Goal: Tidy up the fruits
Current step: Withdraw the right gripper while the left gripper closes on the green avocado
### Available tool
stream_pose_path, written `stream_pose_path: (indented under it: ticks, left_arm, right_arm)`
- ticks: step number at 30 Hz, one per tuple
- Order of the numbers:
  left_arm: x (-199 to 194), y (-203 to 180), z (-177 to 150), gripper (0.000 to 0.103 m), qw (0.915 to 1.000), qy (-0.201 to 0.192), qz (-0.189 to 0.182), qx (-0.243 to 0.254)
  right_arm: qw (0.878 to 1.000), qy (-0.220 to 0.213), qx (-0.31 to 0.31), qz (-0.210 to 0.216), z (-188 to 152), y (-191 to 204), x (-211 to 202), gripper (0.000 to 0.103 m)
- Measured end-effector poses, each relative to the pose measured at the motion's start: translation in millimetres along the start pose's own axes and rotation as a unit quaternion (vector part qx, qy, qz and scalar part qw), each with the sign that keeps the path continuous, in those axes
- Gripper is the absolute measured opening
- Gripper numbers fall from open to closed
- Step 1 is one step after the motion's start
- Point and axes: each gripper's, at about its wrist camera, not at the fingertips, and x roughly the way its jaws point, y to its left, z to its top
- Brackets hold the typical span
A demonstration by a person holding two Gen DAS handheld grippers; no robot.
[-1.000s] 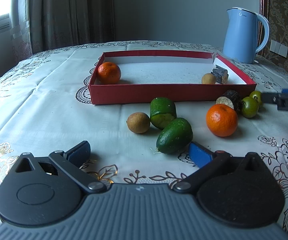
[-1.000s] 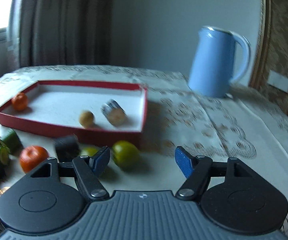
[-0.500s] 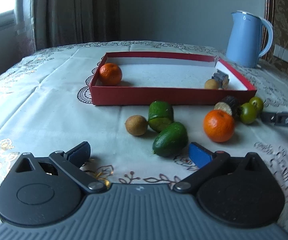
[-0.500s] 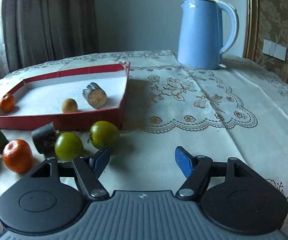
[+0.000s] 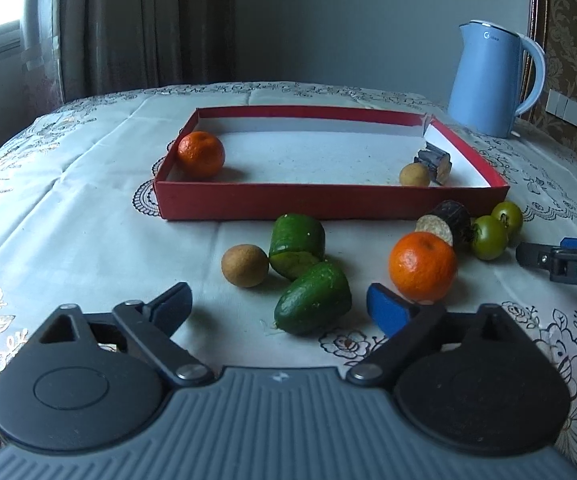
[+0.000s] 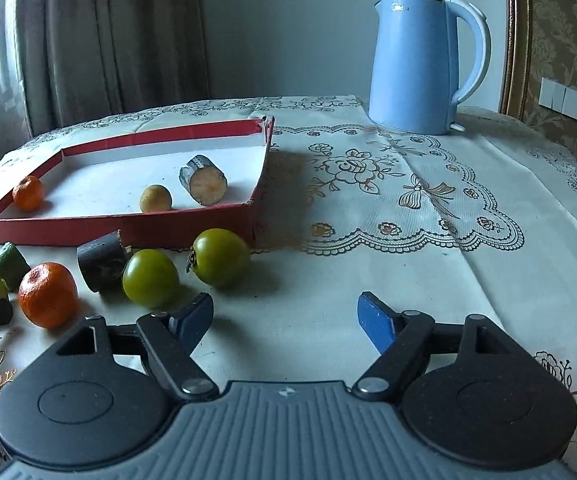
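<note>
Three items are shown already in the red tray point(image 5: 328, 202); seven remain on the counter point(image 5: 88, 208). The left tool point(image 5: 278, 308), closing, clasps nothing. Right wrist view: the right tool point(image 6: 286, 316), opening and unladen, is seen near two green tomatoes point(image 6: 151, 278).

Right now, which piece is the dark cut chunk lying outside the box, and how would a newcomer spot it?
Start at the red box on the tablecloth and look just in front of its near wall. The dark cut chunk lies there between the orange and two green tomatoes. It alone is a stubby cylinder with blackish skin, unlike the round fruit beside it.
</note>
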Motion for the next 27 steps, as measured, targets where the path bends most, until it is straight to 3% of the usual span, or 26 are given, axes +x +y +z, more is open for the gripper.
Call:
stream_pose_path:
  ticks: [7,19,21,27]
  left_arm:
    - [-1,-5,-2,0.084,0.9999,-0.005,-0.004,0.012]
    - [-4,-11,-3,0.05,0.9995,-0.015,-0.008,0.025]
    - [-5,-12,-3,0.037,0.9993,-0.016,-0.017,0.028]
    - [-6,-19,-7,0.035,0.9986,-0.024,-0.011,0.046]
  right_arm:
    - [1.0,-0.013,0.011,-0.001,0,-4,-4,0.079]
    - [1.0,0.001,-0.028,0.011,-7,8,-10,0.079]
    - [0.999,0.001,-0.032,0.009,-7,10,-10,0.079]
    - [0.999,0.001,-0.038,-0.001,-8,12,-10,0.083]
